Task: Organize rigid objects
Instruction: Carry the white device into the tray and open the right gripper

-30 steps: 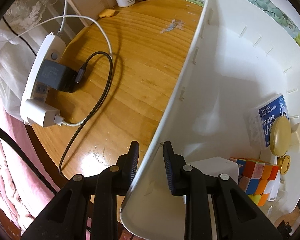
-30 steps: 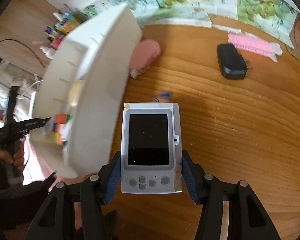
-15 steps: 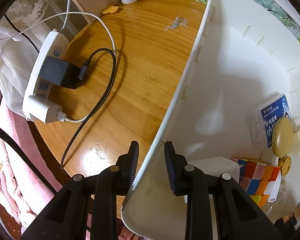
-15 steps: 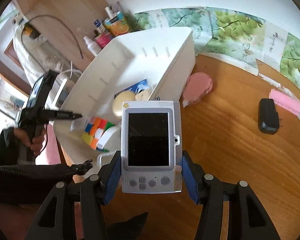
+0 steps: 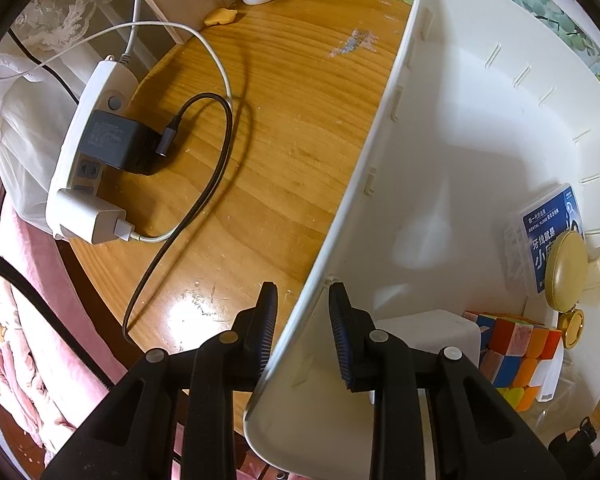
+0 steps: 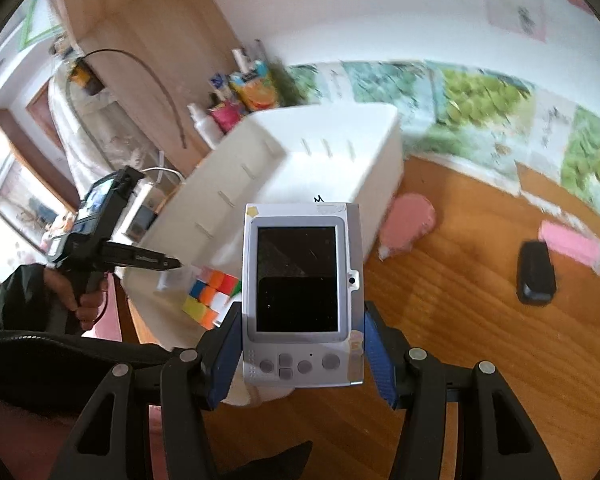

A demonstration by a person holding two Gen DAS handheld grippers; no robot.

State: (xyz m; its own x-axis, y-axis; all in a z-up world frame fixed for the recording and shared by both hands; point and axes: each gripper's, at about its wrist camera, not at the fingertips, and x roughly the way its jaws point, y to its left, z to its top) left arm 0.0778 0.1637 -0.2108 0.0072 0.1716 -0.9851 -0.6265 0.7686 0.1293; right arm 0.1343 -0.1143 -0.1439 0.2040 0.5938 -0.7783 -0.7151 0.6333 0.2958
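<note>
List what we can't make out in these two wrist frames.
- Right wrist: bottles behind the white bin are motion-blurred; labels unreadable.
- Right wrist: the handheld device covers part of the bin's inside.
- Left wrist: the left gripper hides the bin's near corner; the cube is partly behind a white block.

Wooden table (image 5: 284, 128) bears white bin (image 5: 452, 152), power strip (image 5: 88, 152).

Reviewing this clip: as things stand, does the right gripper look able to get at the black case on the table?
Probably not yet: the right gripper is shut on the handheld console. The black case lies alone on bare table.
</note>
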